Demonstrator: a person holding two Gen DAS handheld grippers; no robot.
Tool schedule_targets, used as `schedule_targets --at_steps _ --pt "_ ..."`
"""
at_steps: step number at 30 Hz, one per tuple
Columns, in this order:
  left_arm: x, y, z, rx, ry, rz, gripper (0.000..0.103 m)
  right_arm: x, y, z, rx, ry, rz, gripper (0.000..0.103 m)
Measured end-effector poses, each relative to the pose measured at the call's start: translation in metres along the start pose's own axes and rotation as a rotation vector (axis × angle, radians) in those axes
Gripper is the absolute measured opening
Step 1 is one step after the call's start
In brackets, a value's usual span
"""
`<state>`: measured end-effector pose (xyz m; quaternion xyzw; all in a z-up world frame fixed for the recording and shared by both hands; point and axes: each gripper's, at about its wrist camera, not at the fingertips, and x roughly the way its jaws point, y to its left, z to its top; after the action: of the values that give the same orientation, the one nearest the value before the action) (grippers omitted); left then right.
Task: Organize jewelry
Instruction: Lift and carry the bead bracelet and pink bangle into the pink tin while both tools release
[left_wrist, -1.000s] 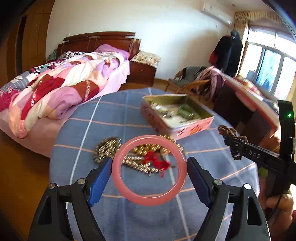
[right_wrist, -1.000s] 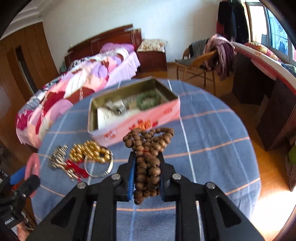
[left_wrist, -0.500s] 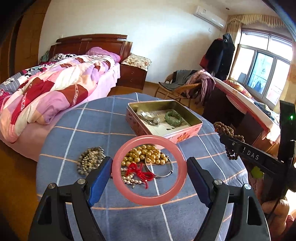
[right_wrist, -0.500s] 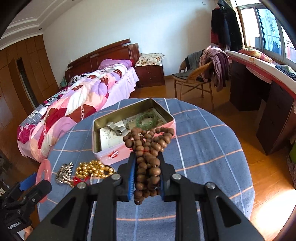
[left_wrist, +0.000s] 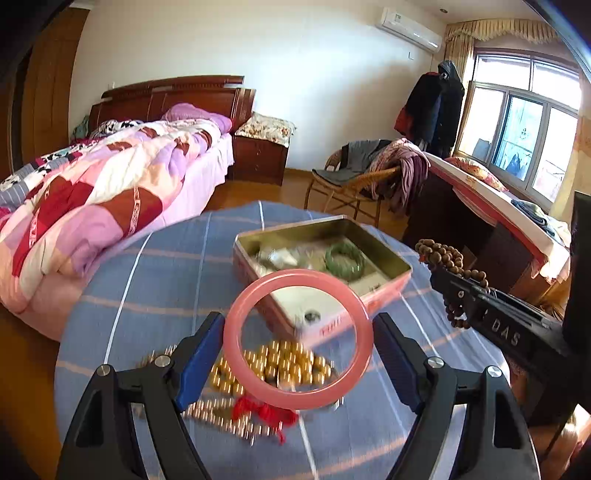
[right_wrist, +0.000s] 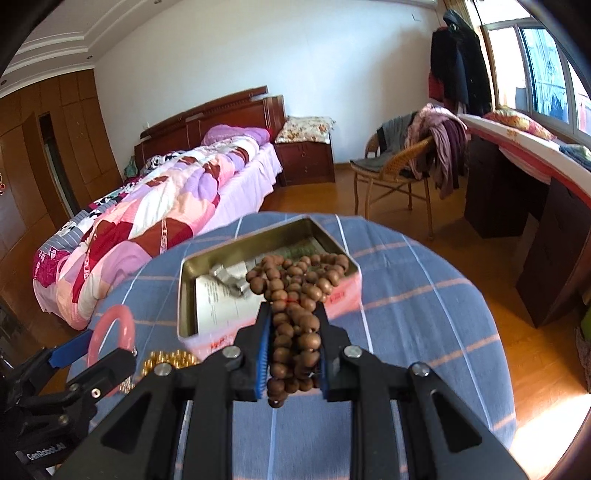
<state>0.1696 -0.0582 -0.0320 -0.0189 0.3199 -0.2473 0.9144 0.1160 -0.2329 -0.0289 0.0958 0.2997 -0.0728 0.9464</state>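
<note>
Spread wide, our left gripper (left_wrist: 297, 354) jaws clamp the pink bangle (left_wrist: 236, 350) across its full width, each blue pad pressing an outer edge so the ring stands tilted between the fingertips. Our right gripper (right_wrist: 293, 339) has its jaws drawn nearly together, pinching a bunched strand of brown wooden beads (right_wrist: 295, 295) that hangs down between the pads and fans out above and just beyond the tips. Below the left jaws, on the blue striped tablecloth (left_wrist: 166, 273), we see a heap of gold beads (left_wrist: 284, 365) showing through the bangle, with a red tassel (left_wrist: 264, 410) nearer to us under the ring's lower edge. Just ahead of both pairs of jaws sits the open pink tin (left_wrist: 391, 284), its near wall beneath the far rim of the bangle; the wooden beads overlap its right half in the right wrist view. Inside the tin we make out a green bangle (left_wrist: 344, 260) toward the far right corner, some silver pieces (right_wrist: 231, 278) toward the far left, and printed paper on the floor. Farther off, left of the jaws, lies a bed (right_wrist: 155, 206) under a patchwork quilt, and to the right a wicker chair (right_wrist: 391, 173) draped with clothes.
</note>
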Motion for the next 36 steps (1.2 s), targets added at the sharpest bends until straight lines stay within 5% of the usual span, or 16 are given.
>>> schedule_targets --at_steps 14,29,36 --pt "0.067 -0.01 0.033 0.058 0.001 0.055 0.081 0.06 -0.009 0.031 0.033 -0.077 -0.039 0.024" --pt "0.113 -0.013 0.035 0.054 0.088 0.099 0.081 0.095 -0.019 0.033 0.034 -0.025 -0.031 0.024" --pt "0.123 -0.015 0.038 0.064 0.108 0.146 0.081 0.102 -0.022 0.032 0.041 -0.005 0.037 0.025"
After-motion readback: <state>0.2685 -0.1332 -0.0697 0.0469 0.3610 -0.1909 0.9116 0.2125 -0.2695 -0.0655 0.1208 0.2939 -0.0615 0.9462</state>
